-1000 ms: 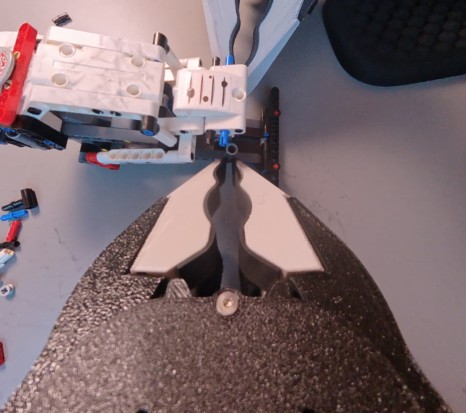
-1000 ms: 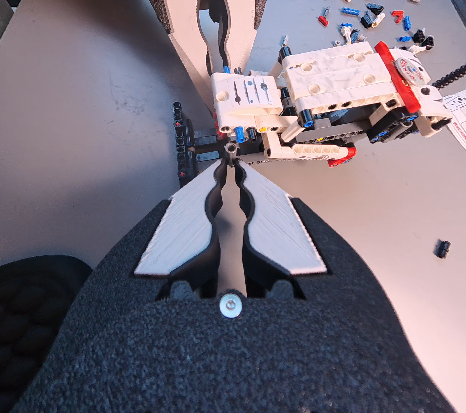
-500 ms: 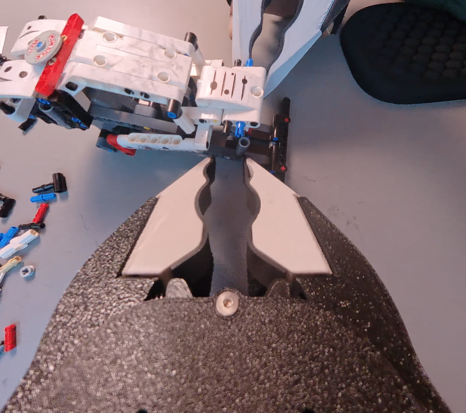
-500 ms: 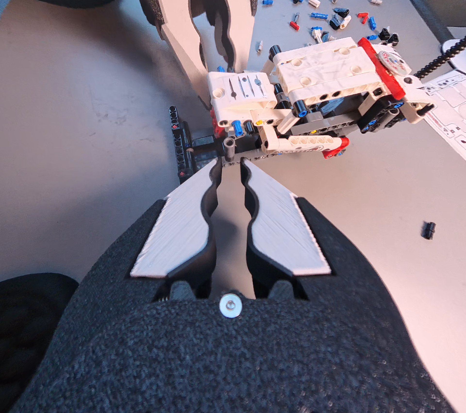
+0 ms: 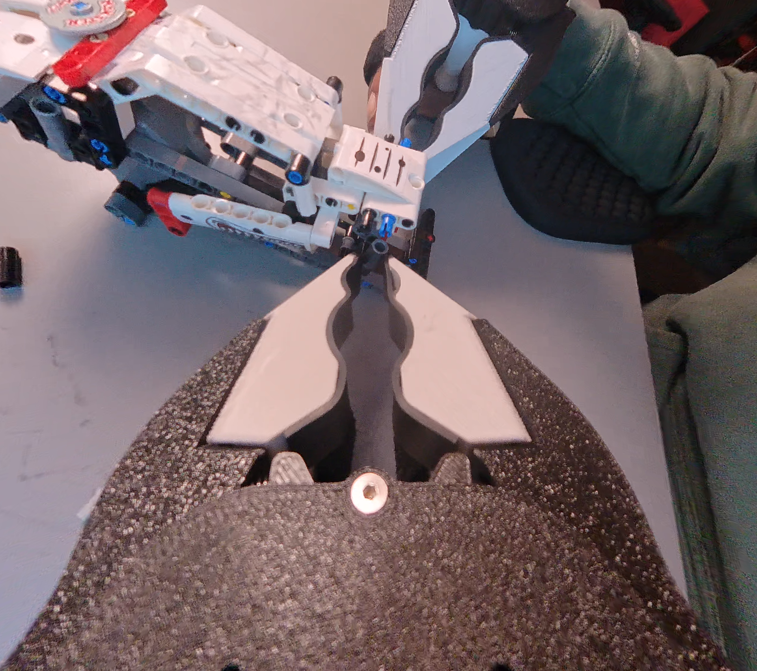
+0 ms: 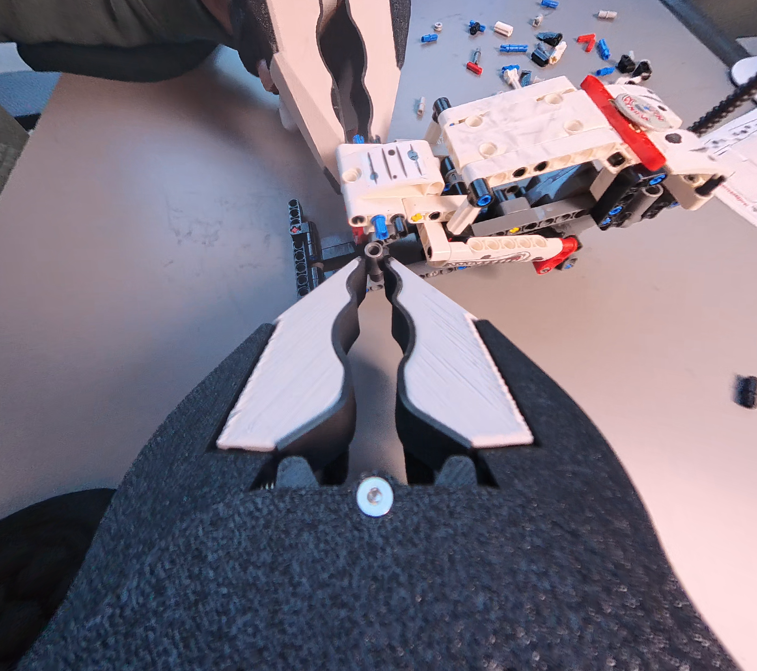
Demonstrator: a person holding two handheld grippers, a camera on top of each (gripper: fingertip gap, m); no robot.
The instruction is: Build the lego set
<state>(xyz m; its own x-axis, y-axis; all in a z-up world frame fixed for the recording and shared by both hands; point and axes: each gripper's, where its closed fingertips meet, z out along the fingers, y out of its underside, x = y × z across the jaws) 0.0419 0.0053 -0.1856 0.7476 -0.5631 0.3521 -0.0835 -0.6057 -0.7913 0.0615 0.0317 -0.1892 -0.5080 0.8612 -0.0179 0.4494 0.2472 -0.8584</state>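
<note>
Your left gripper [image 5: 370, 266] has its white fingers drawn nearly together on a small dark grey tubular connector [image 5: 377, 251] that stands at the near edge of the white, black and red brick-built vehicle model [image 5: 229, 126]. Your right gripper [image 6: 372, 268] closes the same way on a like grey connector [image 6: 373, 256] on the opposite side, with only a narrow gap left at the tips. Each tool shows in the other's view beyond the model, its tips down at a blue pin by the slotted white panel [image 6: 387, 167]. The model sits on the pale grey tabletop [image 6: 143, 241], nose end tilted up in the left wrist view. Loose blue, black, red and white small pins and connectors [image 6: 545, 44] lie scattered past it, and a printed sheet of paper [image 6: 737, 143] lies just beside its red-striped end.
</note>
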